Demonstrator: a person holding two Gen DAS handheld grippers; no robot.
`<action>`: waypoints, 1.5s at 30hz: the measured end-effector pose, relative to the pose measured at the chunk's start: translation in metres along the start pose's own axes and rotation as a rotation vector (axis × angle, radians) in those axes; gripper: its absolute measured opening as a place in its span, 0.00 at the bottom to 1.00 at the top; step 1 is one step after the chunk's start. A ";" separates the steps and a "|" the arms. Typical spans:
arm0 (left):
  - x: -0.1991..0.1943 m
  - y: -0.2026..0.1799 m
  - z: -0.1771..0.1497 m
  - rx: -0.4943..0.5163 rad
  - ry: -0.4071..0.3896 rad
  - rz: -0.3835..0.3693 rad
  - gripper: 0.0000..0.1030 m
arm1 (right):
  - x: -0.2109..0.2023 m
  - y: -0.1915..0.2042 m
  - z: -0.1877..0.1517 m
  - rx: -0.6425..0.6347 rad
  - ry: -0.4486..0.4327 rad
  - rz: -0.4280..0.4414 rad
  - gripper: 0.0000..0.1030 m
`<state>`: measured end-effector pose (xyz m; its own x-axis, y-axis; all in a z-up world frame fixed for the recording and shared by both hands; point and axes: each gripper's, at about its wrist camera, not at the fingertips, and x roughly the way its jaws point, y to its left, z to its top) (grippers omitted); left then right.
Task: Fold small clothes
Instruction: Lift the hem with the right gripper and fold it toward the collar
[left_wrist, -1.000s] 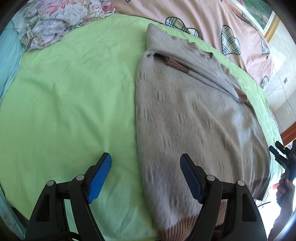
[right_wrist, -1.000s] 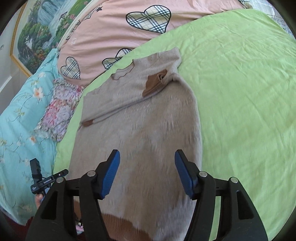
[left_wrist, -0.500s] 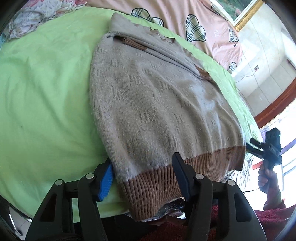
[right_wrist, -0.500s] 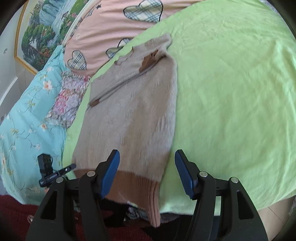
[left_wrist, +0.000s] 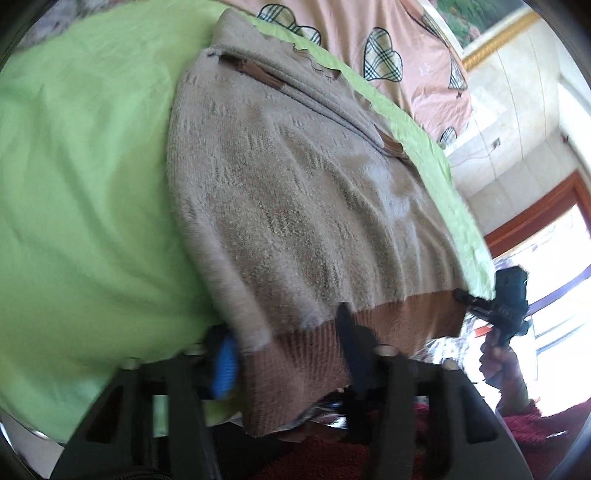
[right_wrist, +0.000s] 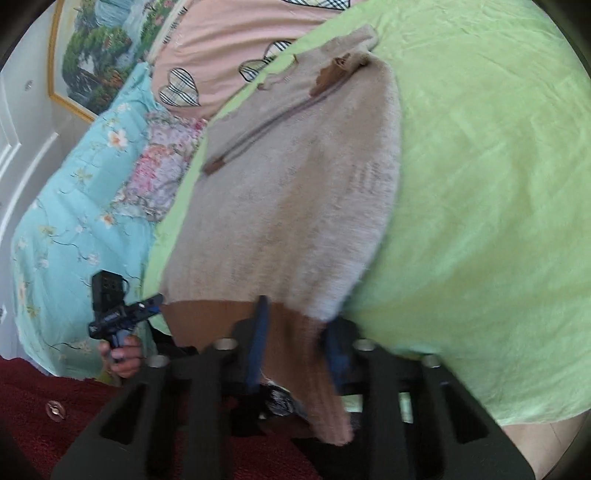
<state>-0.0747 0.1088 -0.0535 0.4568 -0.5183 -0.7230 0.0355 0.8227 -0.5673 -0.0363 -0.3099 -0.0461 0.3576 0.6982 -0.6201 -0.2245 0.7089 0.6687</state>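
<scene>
Left gripper (left_wrist: 284, 354): we see it angled down, jaws just closing onto the sweater's brown hem (left_wrist: 388, 325).
Right gripper (right_wrist: 295, 350): likewise, clamping the hem's other corner.
Sweater (right_wrist: 303, 192): flat on the green sheet (right_wrist: 480, 184), hem overhanging its near edge.

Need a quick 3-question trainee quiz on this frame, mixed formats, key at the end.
1. True or false: the sweater lies on a blue floral sheet.
2. Which part of the sweater do both grippers bracket? A) collar B) brown ribbed hem C) sleeve cuff
3. Fill in: the sweater's hem hangs over the bed's ____ edge.

Key
1. False: it lies on the green sheet.
2. B: the left gripper and right gripper each have the brown ribbed hem between their fingers, jaws just closing.
3. Near.
</scene>
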 end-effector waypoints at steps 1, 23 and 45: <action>0.000 -0.001 -0.002 0.023 0.008 0.021 0.07 | -0.004 -0.002 -0.001 0.009 -0.008 0.008 0.12; -0.069 -0.036 0.113 0.090 -0.381 -0.027 0.05 | -0.039 0.035 0.102 -0.050 -0.296 0.210 0.11; 0.093 0.044 0.348 -0.010 -0.343 0.181 0.06 | 0.110 -0.029 0.341 0.038 -0.264 -0.082 0.11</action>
<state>0.2780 0.1779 -0.0082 0.7257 -0.2551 -0.6390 -0.0813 0.8904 -0.4478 0.3187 -0.2881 0.0063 0.5982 0.5847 -0.5479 -0.1526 0.7544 0.6384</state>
